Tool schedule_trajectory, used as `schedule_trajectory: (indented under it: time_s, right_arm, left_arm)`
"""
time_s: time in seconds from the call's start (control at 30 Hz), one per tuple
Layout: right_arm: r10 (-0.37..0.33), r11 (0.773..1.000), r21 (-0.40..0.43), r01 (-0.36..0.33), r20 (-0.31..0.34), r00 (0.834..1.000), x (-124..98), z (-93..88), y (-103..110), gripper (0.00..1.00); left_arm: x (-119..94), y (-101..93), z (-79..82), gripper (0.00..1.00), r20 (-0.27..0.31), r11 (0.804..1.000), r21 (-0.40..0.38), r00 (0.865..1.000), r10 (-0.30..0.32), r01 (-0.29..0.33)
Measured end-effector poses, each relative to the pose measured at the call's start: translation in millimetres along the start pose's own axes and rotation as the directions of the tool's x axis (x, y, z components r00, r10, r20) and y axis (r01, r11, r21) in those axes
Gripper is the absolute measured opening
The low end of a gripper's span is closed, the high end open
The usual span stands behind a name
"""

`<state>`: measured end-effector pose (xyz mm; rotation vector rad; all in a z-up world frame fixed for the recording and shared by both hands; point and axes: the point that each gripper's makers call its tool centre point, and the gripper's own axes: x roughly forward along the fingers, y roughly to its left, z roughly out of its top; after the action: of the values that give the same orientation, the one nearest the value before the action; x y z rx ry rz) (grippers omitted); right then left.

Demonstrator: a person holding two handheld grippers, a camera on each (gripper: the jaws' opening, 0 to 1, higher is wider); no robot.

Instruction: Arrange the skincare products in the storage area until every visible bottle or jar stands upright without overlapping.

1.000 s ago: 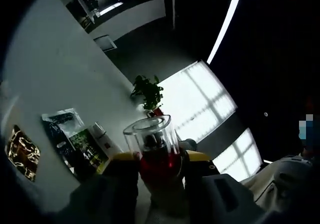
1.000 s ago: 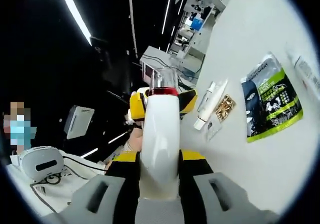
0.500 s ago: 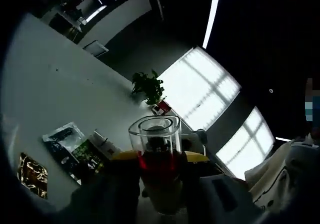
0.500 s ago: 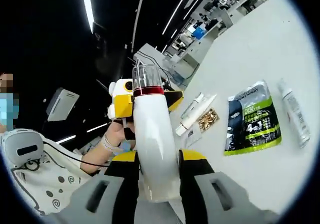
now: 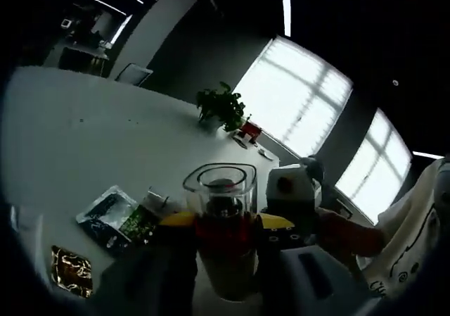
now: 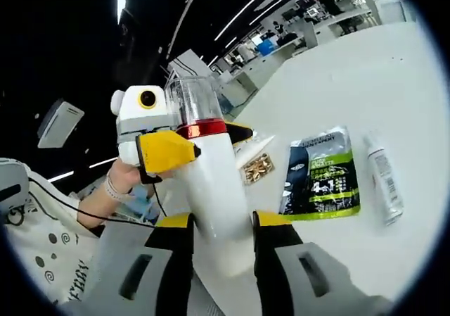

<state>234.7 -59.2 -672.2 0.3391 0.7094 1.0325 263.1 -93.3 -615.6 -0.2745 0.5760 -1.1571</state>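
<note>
A tall white bottle [image 6: 214, 203] with a red band and a clear cap was held up above a white table [image 6: 351, 91], gripped from two ends. The right gripper [image 6: 219, 235] clamped its lower body between both jaws. The left gripper [image 6: 165, 150], seen from the right gripper view, closed on the bottle's red band near the cap, a person's hand [image 6: 123, 179] behind it. In the left gripper view, the same bottle [image 5: 223, 238] sat cap-forward between that gripper's [image 5: 223, 224] jaws. On the table beyond the bottle lay a green and black pouch [image 6: 320, 175], flat. Just beside the pouch lay a small white bottle [image 6: 383, 179] on its side. Between the pouch and the held bottle lay a gold sachet [image 6: 256, 168]. A potted plant [image 5: 223, 107] stood far across the table.
</note>
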Motion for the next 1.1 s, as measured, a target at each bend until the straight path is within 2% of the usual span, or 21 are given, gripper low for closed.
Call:
schedule_trajectory:
  time_s: [0.13,0.23,0.4,0.57,0.7,1.1]
  right_arm:
    - [-0.064,0.997,-0.047,0.063,-0.021,0.998,-1,-1.9,-10,0.32]
    - [-0.131,0.986,-0.109,0.126,-0.042,0.99,-3,-3.8,-20,0.31]
    - [-0.174,0.975,-0.152,0.161,-0.072,0.982,-6,-7.3,-30,0.31]
    - [-0.216,0.964,-0.178,0.199,-0.081,0.973,-6,-8.5,-37,0.3]
    - [-0.278,0.941,-0.224,0.254,-0.083,0.957,-8,-8.8,-47,0.3]
    - [-0.335,0.912,-0.283,0.297,-0.095,0.938,-5,-11.0,-54,0.29]
  left_arm:
    - [10,1.6,-3.5,0.26,-0.025,0.999,0.034,0.999,0.031,-0.03]
    - [12,13.8,-3.7,0.26,-0.041,0.997,0.058,0.998,0.049,-0.047]
    - [19,21.2,-9.7,0.26,-0.076,0.996,0.07,0.995,0.067,-0.062]
    - [23,22.7,-12.5,0.26,-0.093,0.99,0.122,0.992,0.088,-0.076]
    - [29,28.1,-13.7,0.26,-0.105,0.986,0.147,0.989,0.101,-0.085]
    - [36,29.7,-18.8,0.26,-0.136,0.966,0.239,0.981,0.137,-0.102]
